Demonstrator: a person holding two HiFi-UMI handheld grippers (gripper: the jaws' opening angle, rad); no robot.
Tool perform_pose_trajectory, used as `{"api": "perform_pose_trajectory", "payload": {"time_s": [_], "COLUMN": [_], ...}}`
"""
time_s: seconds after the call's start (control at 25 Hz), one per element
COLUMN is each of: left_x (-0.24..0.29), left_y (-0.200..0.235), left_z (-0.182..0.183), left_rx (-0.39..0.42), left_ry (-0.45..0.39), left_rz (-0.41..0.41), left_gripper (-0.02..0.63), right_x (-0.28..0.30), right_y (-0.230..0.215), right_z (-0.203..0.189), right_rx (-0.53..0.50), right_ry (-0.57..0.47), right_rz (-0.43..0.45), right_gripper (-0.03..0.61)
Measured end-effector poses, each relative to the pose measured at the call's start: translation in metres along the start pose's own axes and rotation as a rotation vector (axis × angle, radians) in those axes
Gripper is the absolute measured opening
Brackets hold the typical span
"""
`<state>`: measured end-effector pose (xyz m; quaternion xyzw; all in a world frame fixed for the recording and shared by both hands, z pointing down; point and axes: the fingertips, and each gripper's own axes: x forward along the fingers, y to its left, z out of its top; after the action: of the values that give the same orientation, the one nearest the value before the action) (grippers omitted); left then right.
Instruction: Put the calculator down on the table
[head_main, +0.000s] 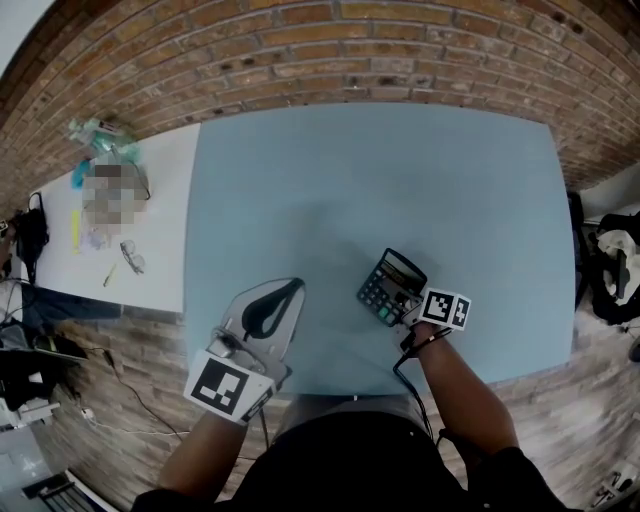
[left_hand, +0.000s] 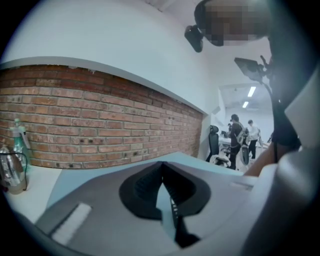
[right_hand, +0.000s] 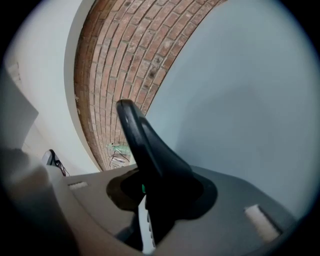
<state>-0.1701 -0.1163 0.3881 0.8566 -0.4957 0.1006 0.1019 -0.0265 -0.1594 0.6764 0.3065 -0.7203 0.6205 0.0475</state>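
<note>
1. The right hand-held gripper (head_main: 408, 306) is clamped on the calculator (head_main: 391, 285); its marker cube sits just near of the grip.
2. The calculator is at the near right part of the blue-grey surface (head_main: 380, 180), keys and display facing up and tilted; whether it touches the surface I cannot tell.
3. In the right gripper view the calculator (right_hand: 136, 131) shows edge-on as a dark slab rising from between the jaws of the hand-held gripper (right_hand: 149, 186); the surface lies beyond it.
4. The left hand-held gripper (head_main: 296, 286) is at the near left of the surface, well apart from the calculator; its jaws are closed tip to tip with nothing between them, as the left gripper view (left_hand: 161, 165) confirms.
5. A white table (head_main: 165, 210) with small items stands left of the surface; a brick wall (head_main: 300, 50) runs along the far side.
</note>
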Motion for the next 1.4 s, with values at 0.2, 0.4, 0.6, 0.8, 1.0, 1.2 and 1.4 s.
{"api": "perform_pose_trajectory", "payload": {"time_s": [0.2,0.4,0.6,0.8,1.0,1.2,1.4], "left_x": [-0.004,-0.004,-0.006,-0.008,-0.013,-0.021,-0.023], "left_y": [0.004,-0.003,-0.009,-0.014,-0.014,-0.007,-0.006], "left_z": [0.002,0.002,0.007,0.015,0.019,0.017,0.018], "left_rx": [0.031,0.032,0.045,0.026,0.029,0.063,0.073], "left_ry": [-0.001,-0.002,-0.019,-0.024,-0.052,-0.033,-0.050], "left_rz": [0.007,0.005,0.003,0.019,0.020,0.032,0.037], "left_gripper": [0.002,0.002,0.002,0.002,0.002,0.002,0.002], "right_x": [0.001,-0.002,-0.001,0.000,0.005,0.014,0.017], "right_y": [-0.004,-0.006,-0.002,0.003,0.008,0.014,0.021], "right_z": [-0.003,-0.003,-0.005,-0.005,-0.006,-0.008,-0.007], "right_rx": [-0.016,-0.026,-0.039,-0.028,-0.024,-0.005,0.000], "right_ry": [0.030,0.044,0.069,0.064,0.052,0.048,0.037], "right_rz": [-0.024,-0.031,-0.043,-0.024,-0.006,0.004,0.012], "right_gripper": [0.161,0.193,0.254,0.303,0.355,0.391,0.421]}}
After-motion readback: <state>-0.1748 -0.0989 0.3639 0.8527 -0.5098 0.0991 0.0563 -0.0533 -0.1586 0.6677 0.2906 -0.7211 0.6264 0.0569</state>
